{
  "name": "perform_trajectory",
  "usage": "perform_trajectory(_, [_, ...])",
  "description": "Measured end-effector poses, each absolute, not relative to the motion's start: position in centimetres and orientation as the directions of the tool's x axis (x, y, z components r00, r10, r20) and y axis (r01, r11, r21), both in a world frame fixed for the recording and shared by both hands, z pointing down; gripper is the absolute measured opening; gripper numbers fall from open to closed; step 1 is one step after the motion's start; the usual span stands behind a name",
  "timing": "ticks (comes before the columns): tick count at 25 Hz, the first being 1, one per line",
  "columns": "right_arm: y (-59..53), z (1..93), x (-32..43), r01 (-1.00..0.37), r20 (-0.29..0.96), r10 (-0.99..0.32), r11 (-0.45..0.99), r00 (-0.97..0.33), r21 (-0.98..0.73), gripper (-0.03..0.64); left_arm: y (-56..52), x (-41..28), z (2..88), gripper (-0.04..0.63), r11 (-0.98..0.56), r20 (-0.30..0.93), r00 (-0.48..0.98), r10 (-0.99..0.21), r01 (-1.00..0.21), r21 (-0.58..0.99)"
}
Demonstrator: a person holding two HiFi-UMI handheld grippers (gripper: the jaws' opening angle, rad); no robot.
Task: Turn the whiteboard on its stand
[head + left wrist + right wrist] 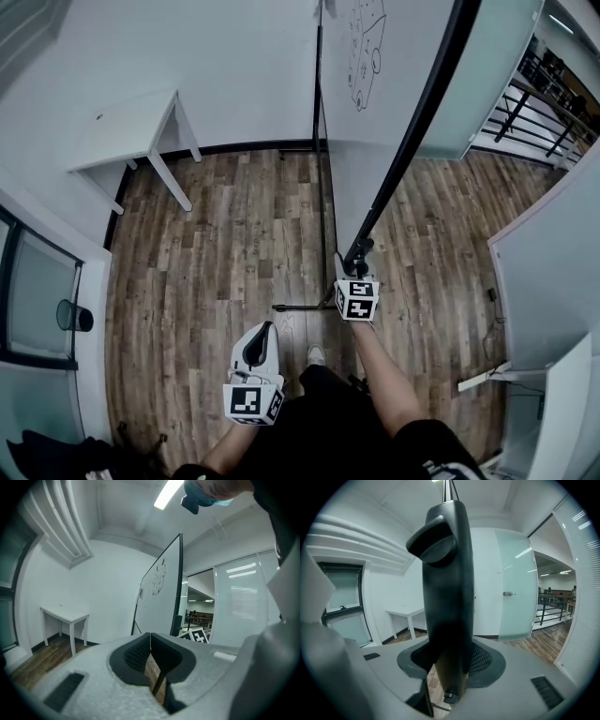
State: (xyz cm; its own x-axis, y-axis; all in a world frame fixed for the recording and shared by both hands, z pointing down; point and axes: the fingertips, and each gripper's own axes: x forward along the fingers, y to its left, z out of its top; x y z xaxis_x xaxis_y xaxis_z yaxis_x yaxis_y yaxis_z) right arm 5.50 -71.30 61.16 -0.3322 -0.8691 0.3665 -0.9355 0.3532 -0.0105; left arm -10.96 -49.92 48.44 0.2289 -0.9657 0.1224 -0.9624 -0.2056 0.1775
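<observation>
The whiteboard (375, 94) hangs tilted on its stand (319, 141), and its black frame edge (412, 141) slants down toward me. My right gripper (357, 272) is shut on the lower end of that frame. In the right gripper view the black frame (447, 597) fills the gap between the jaws of the right gripper (450, 667). My left gripper (260, 339) hovers lower left, apart from the board, with its jaws shut and nothing between them. In the left gripper view the left gripper (150, 641) faces the whiteboard (161, 597), which bears a drawing.
A white table (131, 131) stands against the far wall at left. A glass partition (37, 281) lines the left side and a white panel (553, 272) the right. The stand's foot bar (300, 307) lies on the wood floor by my shoe (317, 354). A frosted door (515, 588) is behind.
</observation>
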Motion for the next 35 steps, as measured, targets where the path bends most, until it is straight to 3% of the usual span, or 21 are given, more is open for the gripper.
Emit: perform_trajectory(35, [-50.5,62.5,1.1,-0.921,0.342,-0.862,0.389,-0.373,-0.025,0.173,-29.6,-14.8,49.0,0.018,-0.152,0.091,0.168,-0.982,-0.975,0.16])
